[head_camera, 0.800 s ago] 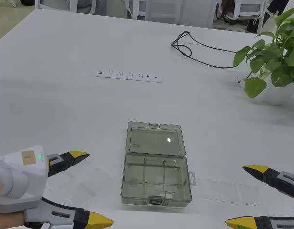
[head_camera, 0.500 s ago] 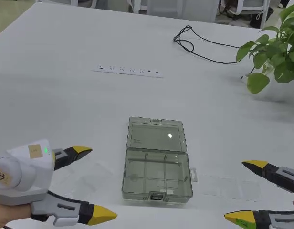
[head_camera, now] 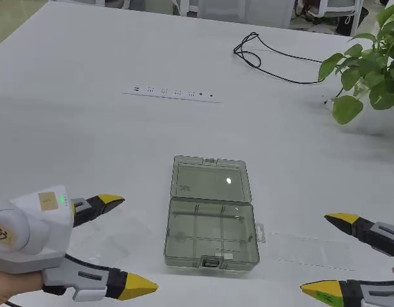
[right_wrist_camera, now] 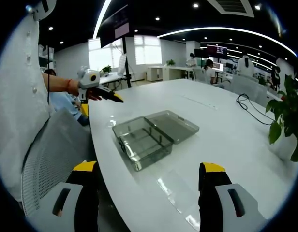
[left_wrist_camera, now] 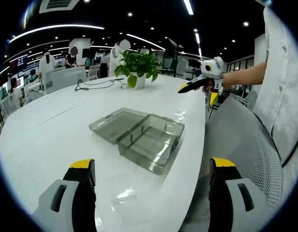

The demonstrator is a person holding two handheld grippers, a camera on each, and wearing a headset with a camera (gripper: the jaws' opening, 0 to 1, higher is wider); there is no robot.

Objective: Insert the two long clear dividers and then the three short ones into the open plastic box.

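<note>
A smoky clear plastic box point(head_camera: 211, 232) lies open on the white table, lid point(head_camera: 210, 181) flat behind it. It also appears in the left gripper view as the box point(left_wrist_camera: 150, 141) and in the right gripper view as the box point(right_wrist_camera: 141, 138). Clear dividers point(head_camera: 306, 249) lie flat to the box's right, close in front of my right gripper point(head_camera: 332, 254), which is open and empty. More clear pieces point(left_wrist_camera: 122, 200) lie left of the box between the tips of my left gripper point(head_camera: 123, 242), also open and empty. The dividers point(right_wrist_camera: 180, 193) are faint on the table.
A white power strip point(head_camera: 173, 94) lies farther back on the table. A black cable point(head_camera: 267, 57) loops at the far right, beside a potted plant point(head_camera: 370, 70). A grey mesh chair point(left_wrist_camera: 241, 145) stands at the table's near edge. People stand in the room beyond.
The head camera has tilted a little, shifting the whole scene. Both grippers stay open in much the same places beside the box.
</note>
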